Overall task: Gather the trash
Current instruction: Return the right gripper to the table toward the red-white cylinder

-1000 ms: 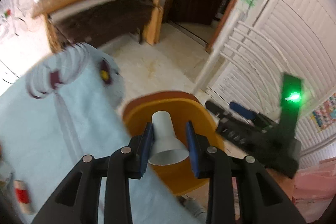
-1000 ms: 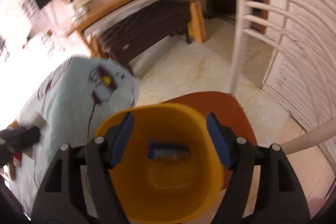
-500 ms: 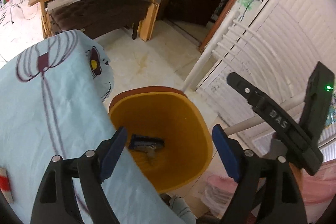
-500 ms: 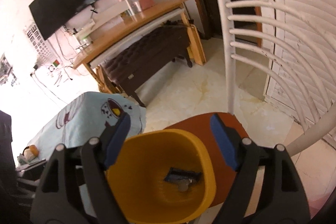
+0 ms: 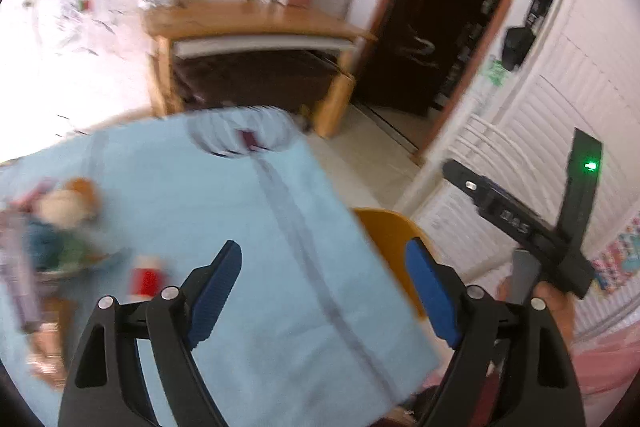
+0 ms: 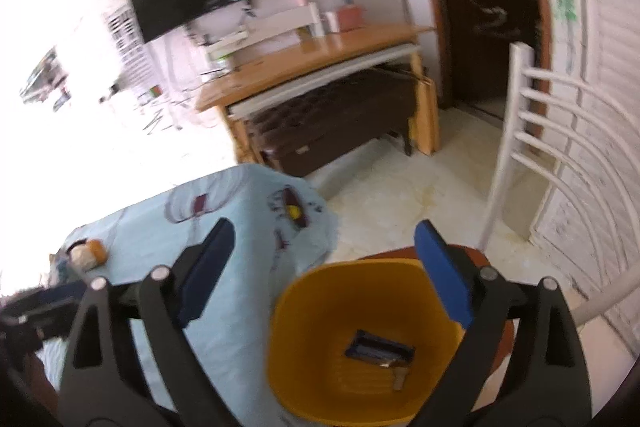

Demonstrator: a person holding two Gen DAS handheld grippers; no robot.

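Note:
My left gripper [image 5: 325, 291] is open and holds nothing, hanging over the light blue tablecloth [image 5: 248, 227]. A small red and white piece [image 5: 146, 279] lies on the cloth to its left, blurred. The yellow bin [image 5: 386, 239] peeks out past the table's right edge. In the right wrist view my right gripper [image 6: 326, 269] hovers above and behind the yellow bin [image 6: 320, 347]. Its jaws are opening, with nothing between them. A dark blue wrapper [image 6: 378, 347] and a small grey piece [image 6: 398, 379] lie at the bin's bottom.
The bin stands on a brown chair seat [image 6: 502, 343] with a white slatted back [image 6: 520, 147]. A blurred pile of objects [image 5: 60, 223] sits at the table's left. A wooden desk [image 6: 320, 63], dark bench and doorway lie beyond; pale floor [image 6: 420, 195] in between.
My left gripper opened and let a white cup go over the bin, then swung left over the table. My right gripper rose and drew back from the bin, its jaws widening.

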